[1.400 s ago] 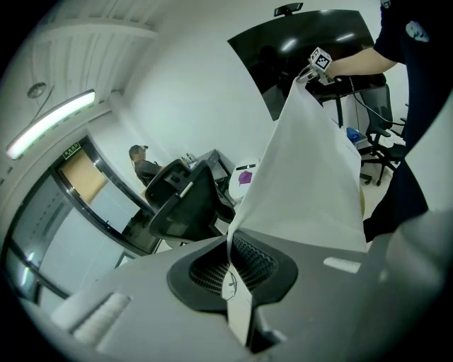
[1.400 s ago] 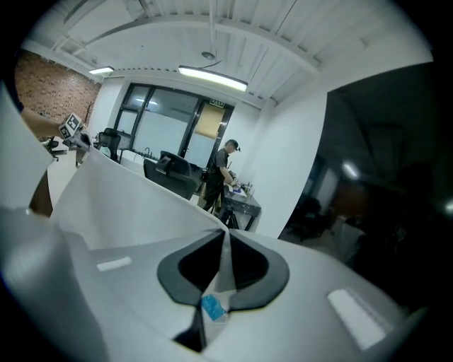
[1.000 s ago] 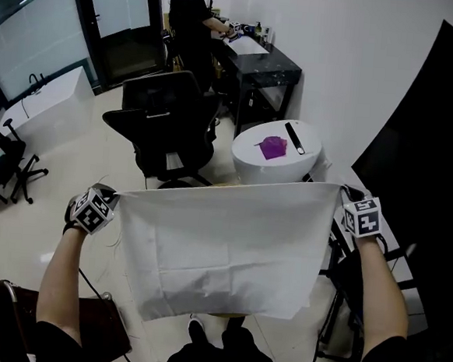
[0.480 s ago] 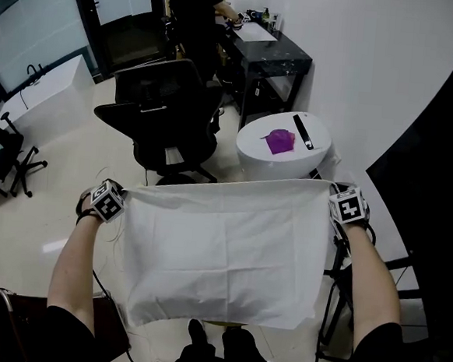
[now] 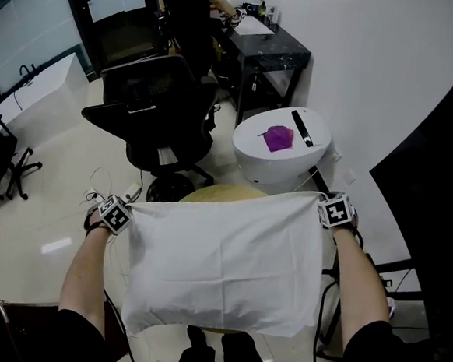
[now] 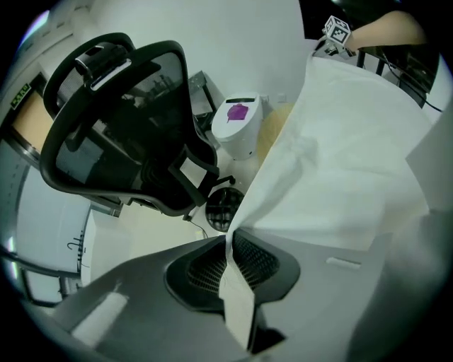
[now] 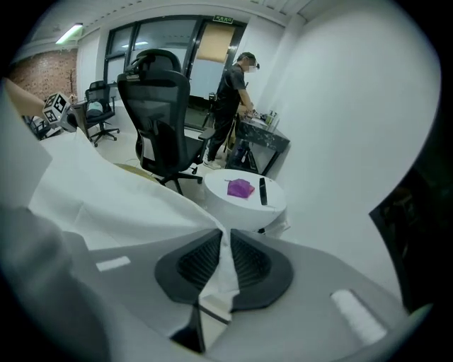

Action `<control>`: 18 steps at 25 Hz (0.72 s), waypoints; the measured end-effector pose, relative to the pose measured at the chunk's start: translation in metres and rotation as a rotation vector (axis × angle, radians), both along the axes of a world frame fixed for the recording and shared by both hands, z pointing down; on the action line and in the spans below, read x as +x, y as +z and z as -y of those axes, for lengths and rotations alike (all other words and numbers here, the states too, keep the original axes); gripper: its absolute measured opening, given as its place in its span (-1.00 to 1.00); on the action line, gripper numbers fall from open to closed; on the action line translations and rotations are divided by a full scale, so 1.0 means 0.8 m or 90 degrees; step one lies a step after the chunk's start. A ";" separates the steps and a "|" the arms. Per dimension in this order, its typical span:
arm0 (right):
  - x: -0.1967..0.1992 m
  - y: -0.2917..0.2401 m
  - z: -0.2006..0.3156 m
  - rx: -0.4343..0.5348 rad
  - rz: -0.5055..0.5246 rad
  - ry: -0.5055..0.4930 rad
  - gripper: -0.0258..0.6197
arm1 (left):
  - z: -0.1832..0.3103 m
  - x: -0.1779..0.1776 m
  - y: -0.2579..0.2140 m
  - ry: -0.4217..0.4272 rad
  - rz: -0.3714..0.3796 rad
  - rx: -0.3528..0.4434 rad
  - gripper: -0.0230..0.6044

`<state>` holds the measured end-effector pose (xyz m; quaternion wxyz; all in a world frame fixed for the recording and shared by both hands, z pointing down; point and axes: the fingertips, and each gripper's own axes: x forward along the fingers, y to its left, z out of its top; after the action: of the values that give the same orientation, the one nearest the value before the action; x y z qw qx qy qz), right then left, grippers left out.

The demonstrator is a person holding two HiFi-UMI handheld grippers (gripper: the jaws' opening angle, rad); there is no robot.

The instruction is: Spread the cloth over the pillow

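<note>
The cloth (image 5: 224, 262) stretches side to side between the left gripper (image 5: 126, 210) and the right gripper (image 5: 324, 203), each pinching a far corner. Both pairs of jaws have just eased open slightly, though fabric still sits between the pads. The pillow (image 5: 224, 192) lies directly beneath, its tan edge peeking past the far hem, with neither hand nearer. Compared with a second ago, hands and cloth are lower, and the cloth probably already rests on the pillow.
</note>
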<state>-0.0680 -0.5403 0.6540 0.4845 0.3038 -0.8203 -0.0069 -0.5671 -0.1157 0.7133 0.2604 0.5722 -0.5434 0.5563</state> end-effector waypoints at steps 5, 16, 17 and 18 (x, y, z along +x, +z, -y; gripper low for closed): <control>0.016 0.042 -0.008 -0.048 -0.016 0.025 -0.61 | -0.009 -0.001 0.028 -0.020 0.008 -0.010 -0.73; 0.027 0.067 -0.039 -0.151 0.051 0.004 -0.36 | -0.030 -0.028 0.020 -0.078 0.028 0.003 -0.31; 0.030 0.062 -0.040 -0.157 0.067 0.003 -0.34 | -0.033 -0.035 0.009 -0.087 0.034 0.018 -0.30; 0.035 0.057 -0.041 -0.165 0.081 0.001 -0.32 | -0.035 -0.040 -0.003 -0.094 0.037 0.036 -0.29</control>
<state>-0.0402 -0.5075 0.6998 0.4668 0.2394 -0.8431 0.1185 -0.5994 -0.0875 0.7111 0.2688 0.5211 -0.6071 0.5363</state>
